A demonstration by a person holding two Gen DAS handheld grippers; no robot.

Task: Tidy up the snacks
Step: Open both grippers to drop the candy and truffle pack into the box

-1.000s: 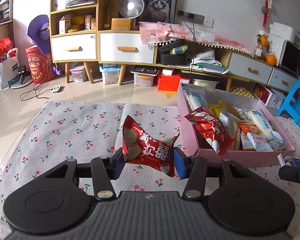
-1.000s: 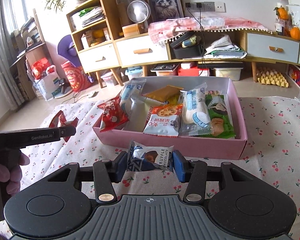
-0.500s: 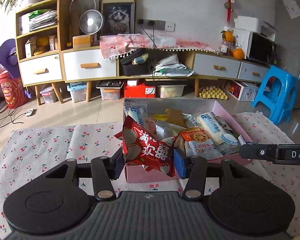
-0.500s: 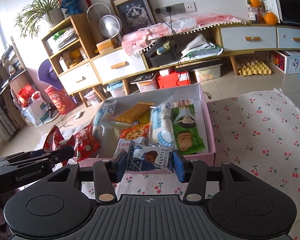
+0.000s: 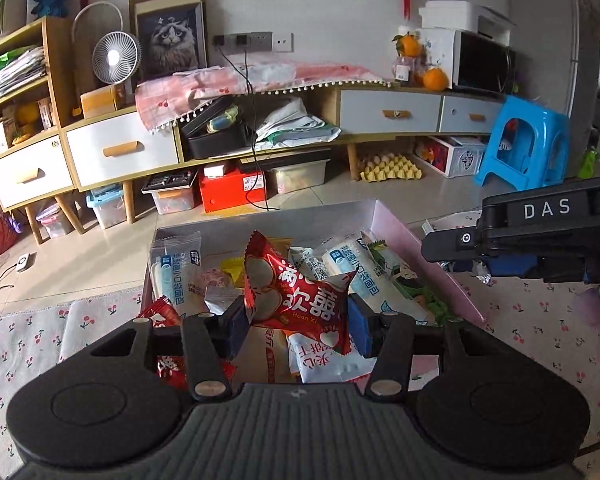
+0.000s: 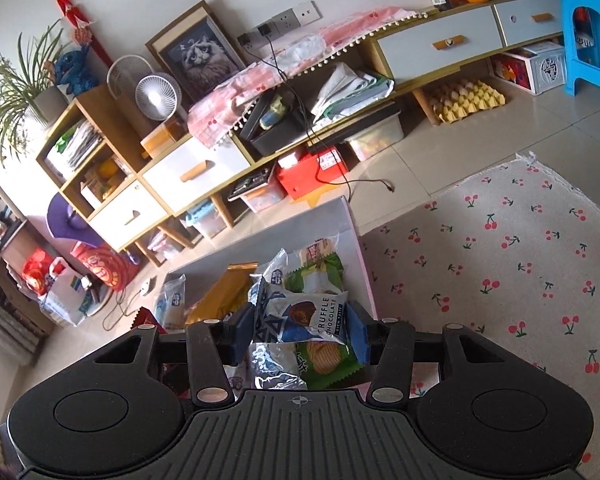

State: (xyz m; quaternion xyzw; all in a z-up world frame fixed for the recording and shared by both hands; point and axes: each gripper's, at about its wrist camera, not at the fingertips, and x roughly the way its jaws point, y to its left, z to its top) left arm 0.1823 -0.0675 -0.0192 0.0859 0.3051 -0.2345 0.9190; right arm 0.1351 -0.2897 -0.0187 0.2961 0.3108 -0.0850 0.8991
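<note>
My left gripper (image 5: 296, 320) is shut on a red snack packet (image 5: 300, 300) with white Chinese characters, held above the open pink box (image 5: 416, 248) full of snacks. The right gripper (image 6: 300, 330) is shut on a blue and silver truffle chocolate packet (image 6: 304, 316), over the right end of the same pink box (image 6: 360, 248). Beneath it lies a green biscuit packet (image 6: 324, 360). In the left wrist view the right gripper's black body (image 5: 540, 228) reaches in from the right, over the box's right edge.
The box rests on a cherry-print cloth (image 6: 500, 264) on the floor. White bread packets (image 5: 176, 272), a yellow-brown pouch (image 6: 216, 300) and other snacks fill the box. A low cabinet (image 5: 260, 136) with drawers lines the far wall; a blue stool (image 5: 524, 144) stands to the right.
Both grippers have moved over the pink box with their packets still gripped. Each view has rolled, the right wrist view most strongly.
</note>
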